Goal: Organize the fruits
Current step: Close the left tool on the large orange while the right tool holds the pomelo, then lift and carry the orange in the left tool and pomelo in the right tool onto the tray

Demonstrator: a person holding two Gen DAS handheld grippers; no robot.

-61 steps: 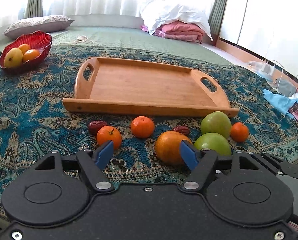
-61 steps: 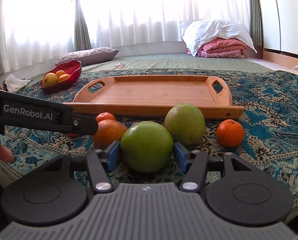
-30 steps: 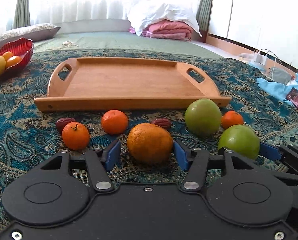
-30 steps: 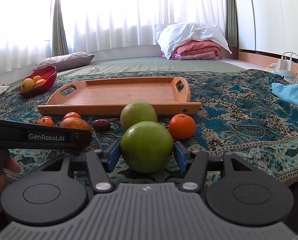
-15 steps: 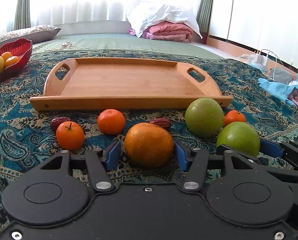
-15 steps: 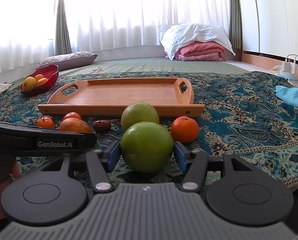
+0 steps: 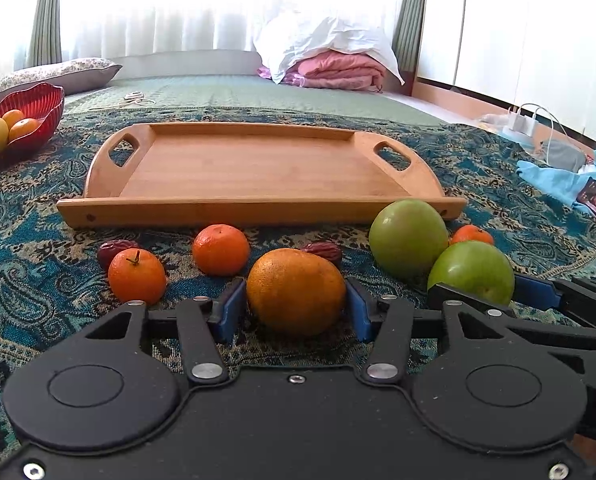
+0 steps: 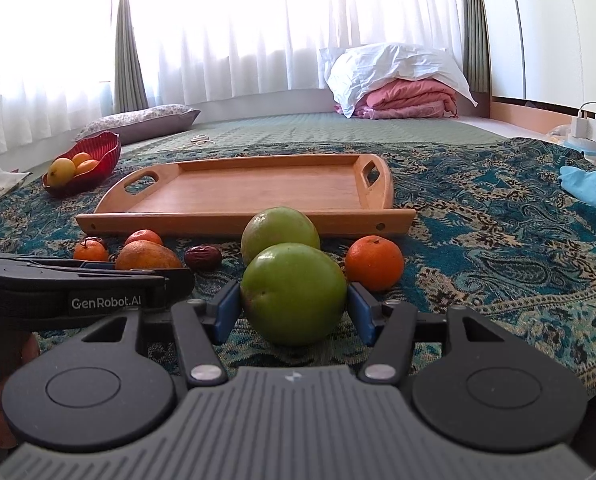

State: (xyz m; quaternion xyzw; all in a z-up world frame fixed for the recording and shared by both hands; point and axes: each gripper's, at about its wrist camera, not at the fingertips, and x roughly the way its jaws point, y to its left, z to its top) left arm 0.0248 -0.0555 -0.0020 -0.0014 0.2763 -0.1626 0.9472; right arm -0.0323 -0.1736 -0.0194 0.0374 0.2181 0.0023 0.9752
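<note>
A large orange (image 7: 296, 292) rests on the patterned cloth between the blue pads of my left gripper (image 7: 294, 308); the jaws are closing and the pads touch its sides. To its right, my right gripper (image 8: 294, 312) has a green apple (image 8: 294, 292) between its pads. Those jaws are easing open, with the pads still against the apple. A second green apple (image 8: 280, 232) sits just behind it. The wooden tray (image 7: 258, 212) lies beyond the fruit with nothing in it.
Small mandarins (image 7: 137, 276) (image 7: 221, 249) (image 8: 374, 262) and two dark dates (image 7: 116, 250) (image 7: 323, 250) lie in front of the tray. A red bowl (image 7: 38, 108) with fruit stands at the far left. Blue cloth (image 7: 558, 180) and chargers lie at the right.
Two seconds ago the left pads stood wide, left of the orange; they have since moved around it and closed onto its sides. The right gripper stayed around the green apple.
</note>
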